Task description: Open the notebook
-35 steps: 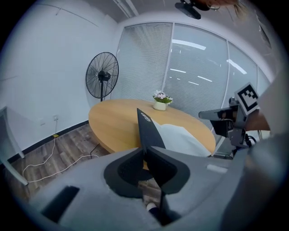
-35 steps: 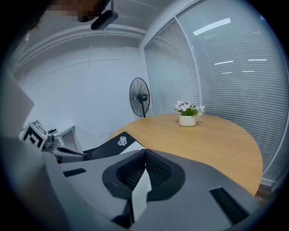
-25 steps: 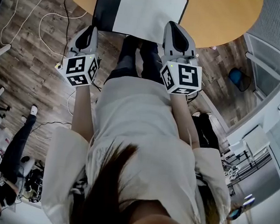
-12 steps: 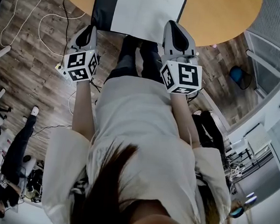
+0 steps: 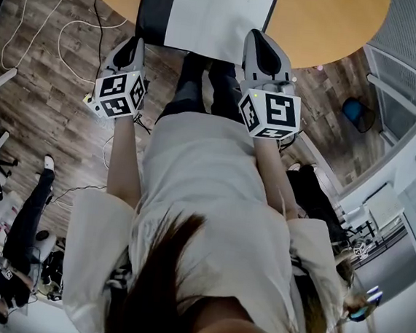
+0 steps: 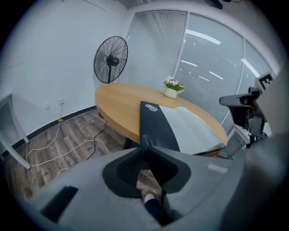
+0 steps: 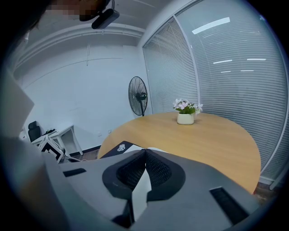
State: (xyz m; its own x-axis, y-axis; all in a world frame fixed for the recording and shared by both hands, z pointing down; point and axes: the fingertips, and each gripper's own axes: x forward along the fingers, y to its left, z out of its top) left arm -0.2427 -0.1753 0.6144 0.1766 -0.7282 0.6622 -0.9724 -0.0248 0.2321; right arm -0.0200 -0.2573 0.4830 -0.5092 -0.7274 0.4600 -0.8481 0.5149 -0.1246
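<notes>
The notebook (image 5: 215, 13) lies open on the round wooden table (image 5: 332, 20), with its black cover (image 5: 153, 10) at the left and a white page facing up. My left gripper (image 5: 136, 43) hangs over the floor just off the table's near edge, below the black cover. Its jaws have just been opening and stand a narrow gap apart with nothing between them (image 6: 145, 140). My right gripper (image 5: 258, 37) points at the notebook's near right corner. Its tips meet (image 7: 145, 151), and the white page (image 7: 141, 180) shows beneath through the gap behind them.
A small pot of flowers (image 7: 185, 118) stands on the far side of the table. A standing fan (image 6: 110, 58) is by the window blinds. White cables (image 5: 60, 31) run over the wooden floor at the left. Another person (image 5: 19, 232) stands at the lower left.
My left gripper has sunk a little beside the table's edge. The right gripper and the notebook have kept still.
</notes>
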